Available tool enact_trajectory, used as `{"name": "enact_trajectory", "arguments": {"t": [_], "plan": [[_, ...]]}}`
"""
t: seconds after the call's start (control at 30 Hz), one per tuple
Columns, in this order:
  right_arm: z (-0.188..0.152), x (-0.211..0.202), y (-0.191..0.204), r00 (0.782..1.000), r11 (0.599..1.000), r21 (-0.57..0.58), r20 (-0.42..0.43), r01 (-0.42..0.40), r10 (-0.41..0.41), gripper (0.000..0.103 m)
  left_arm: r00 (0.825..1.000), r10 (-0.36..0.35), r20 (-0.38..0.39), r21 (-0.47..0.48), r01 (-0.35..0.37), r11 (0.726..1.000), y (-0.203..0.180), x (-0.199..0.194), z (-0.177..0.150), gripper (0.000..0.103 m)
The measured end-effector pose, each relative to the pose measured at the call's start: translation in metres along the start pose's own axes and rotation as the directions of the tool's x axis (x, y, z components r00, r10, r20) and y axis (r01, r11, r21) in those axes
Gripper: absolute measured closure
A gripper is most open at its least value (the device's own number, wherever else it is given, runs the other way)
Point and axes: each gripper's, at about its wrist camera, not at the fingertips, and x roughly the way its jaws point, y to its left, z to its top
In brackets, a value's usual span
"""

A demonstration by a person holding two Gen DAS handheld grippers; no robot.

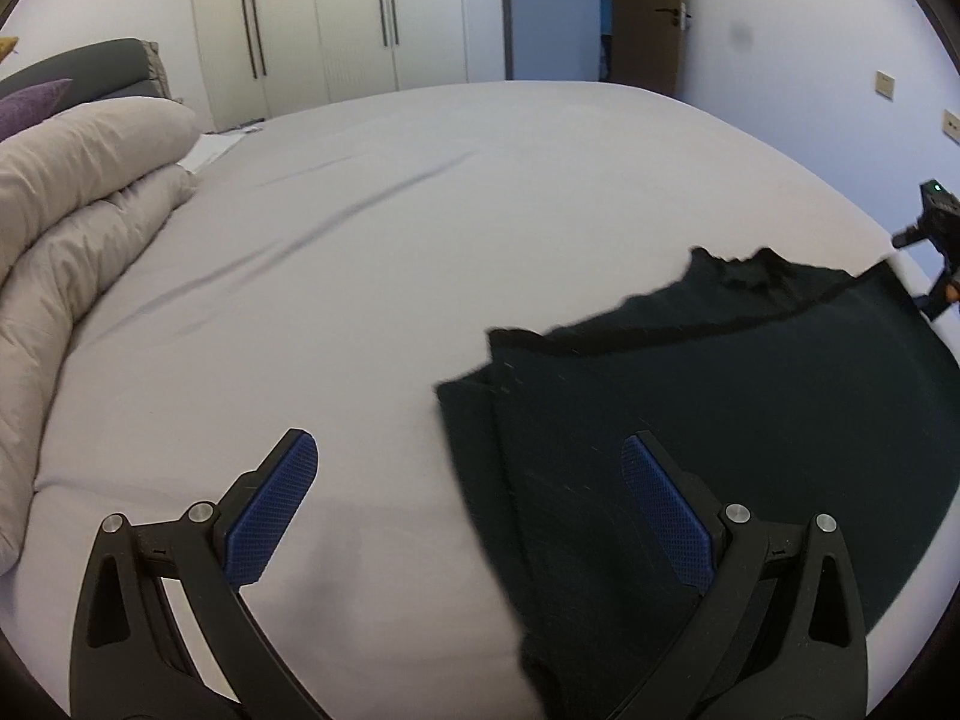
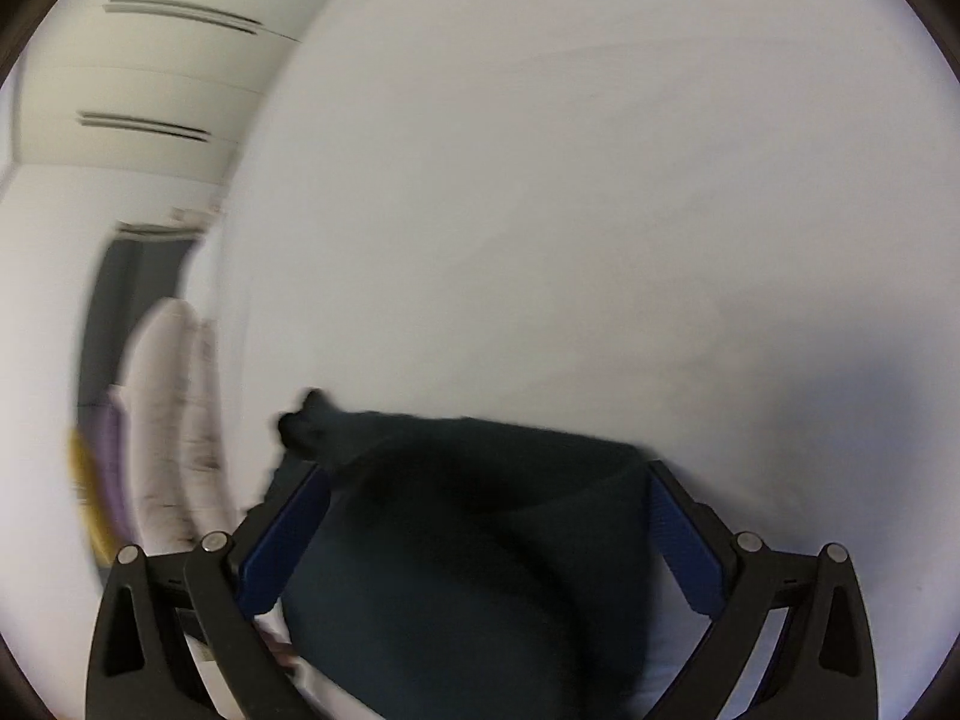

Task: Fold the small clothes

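A dark green, almost black garment (image 1: 750, 396) lies partly folded on the pale grey bed sheet (image 1: 390, 240) at the right of the left wrist view. My left gripper (image 1: 468, 480) is open above the garment's left edge, one blue pad over sheet, the other over cloth. In the blurred right wrist view the same garment (image 2: 480, 540) fills the space between the fingers of my right gripper (image 2: 486, 510), which stands wide open. The right gripper's body (image 1: 933, 240) shows at the far right edge of the left view.
A rolled beige duvet (image 1: 78, 240) and a purple pillow (image 1: 30, 102) lie at the left of the bed. Wardrobes (image 1: 312, 12) and a door (image 1: 648, 6) stand beyond the bed. The duvet also shows blurred in the right view (image 2: 174, 420).
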Motion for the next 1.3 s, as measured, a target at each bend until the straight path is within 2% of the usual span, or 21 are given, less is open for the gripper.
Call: {"name": "enact_trajectory", "arguments": {"t": [0.1, 0.13, 0.2, 0.3, 0.33, 0.47, 0.57, 0.63, 0.73, 0.8, 0.9, 0.97, 1.0, 1.1, 1.17, 1.23, 1.3], "plan": [[-0.002, 0.014, 0.011, 1.000, 0.998, -0.060, 0.020, 0.007, -0.006, 0.000, 1.000, -0.005, 0.002, 0.021, 0.004, 1.000, -0.009, 0.000, -0.007, 0.000], [-0.002, 0.010, 0.011, 0.998, 0.998, -0.060, 0.067, 0.019, -0.015, 0.000, 1.000, -0.002, 0.006, 0.022, 0.002, 1.000, -0.011, -0.001, -0.009, 0.000], [-0.006, 0.006, 0.011, 0.967, 0.988, -0.009, 0.207, 0.154, -0.149, 0.000, 1.000, 0.007, 0.020, 0.017, -0.007, 1.000, -0.011, -0.005, -0.010, 0.000], [-0.016, -0.008, 0.009, 0.919, 0.966, 0.074, 0.298, 0.248, -0.259, 0.002, 0.998, 0.032, 0.061, -0.038, -0.030, 0.999, -0.002, -0.018, -0.015, 0.000], [-0.024, -0.014, 0.015, 0.906, 0.965, 0.050, 0.333, 0.259, -0.261, 0.002, 0.997, 0.038, 0.070, -0.079, -0.032, 0.996, 0.004, -0.023, -0.017, 0.000], [-0.072, -0.005, 0.055, 0.902, 0.947, -0.125, 0.363, 0.296, -0.234, 0.005, 0.997, -0.019, 0.070, -0.218, 0.034, 0.975, 0.029, -0.037, -0.028, 0.000], [-0.111, -0.011, 0.060, 0.903, 0.934, -0.185, 0.368, 0.305, -0.222, 0.006, 0.995, -0.062, 0.080, -0.279, 0.082, 0.957, 0.039, -0.051, -0.041, 0.000], [-0.144, -0.006, 0.057, 0.907, 0.933, -0.199, 0.363, 0.301, -0.216, 0.011, 0.993, -0.080, 0.091, -0.275, 0.102, 0.956, 0.038, -0.061, -0.048, 0.003], [-0.187, -0.001, 0.063, 0.906, 0.914, -0.269, 0.378, 0.305, -0.191, 0.019, 0.989, -0.100, 0.113, -0.208, 0.122, 0.970, 0.024, -0.073, -0.050, 0.005], [-0.205, 0.003, 0.073, 0.901, 0.895, -0.326, 0.404, 0.304, -0.159, 0.020, 0.989, -0.099, 0.109, -0.158, 0.116, 0.981, 0.011, -0.073, -0.049, 0.007], [-0.226, 0.002, 0.076, 0.904, 0.870, -0.400, 0.412, 0.289, -0.111, 0.021, 0.988, -0.107, 0.110, -0.144, 0.123, 0.982, -0.002, -0.067, -0.046, 0.008], [-0.225, 0.007, 0.074, 0.918, 0.870, -0.415, 0.383, 0.267, -0.100, 0.021, 0.995, -0.071, 0.069, -0.105, 0.078, 0.991, -0.013, -0.051, -0.048, 0.008], [-0.225, 0.013, 0.074, 0.916, 0.867, -0.411, 0.385, 0.282, -0.115, 0.021, 0.998, -0.053, 0.042, -0.096, 0.057, 0.994, -0.016, -0.043, -0.051, 0.011], [-0.219, 0.020, 0.065, 0.883, 0.860, -0.350, 0.419, 0.372, -0.211, 0.024, 0.998, -0.051, -0.038, -0.135, 0.045, 0.990, -0.010, -0.021, -0.064, 0.015], [-0.214, 0.011, 0.051, 0.874, 0.889, -0.278, 0.432, 0.365, -0.224, 0.037, 0.997, -0.063, -0.052, -0.180, 0.053, 0.982, 0.001, -0.018, -0.071, 0.015], [-0.209, 0.001, 0.043, 0.868, 0.910, -0.236, 0.451, 0.342, -0.209, 0.038, 0.996, -0.074, -0.056, -0.216, 0.061, 0.975, 0.009, -0.015, -0.073, 0.015], [-0.204, -0.011, 0.040, 0.833, 0.901, -0.201, 0.496, 0.385, -0.246, 0.036, 0.995, -0.077, -0.065, -0.238, 0.060, 0.969, 0.015, -0.012, -0.074, 0.015]]}}
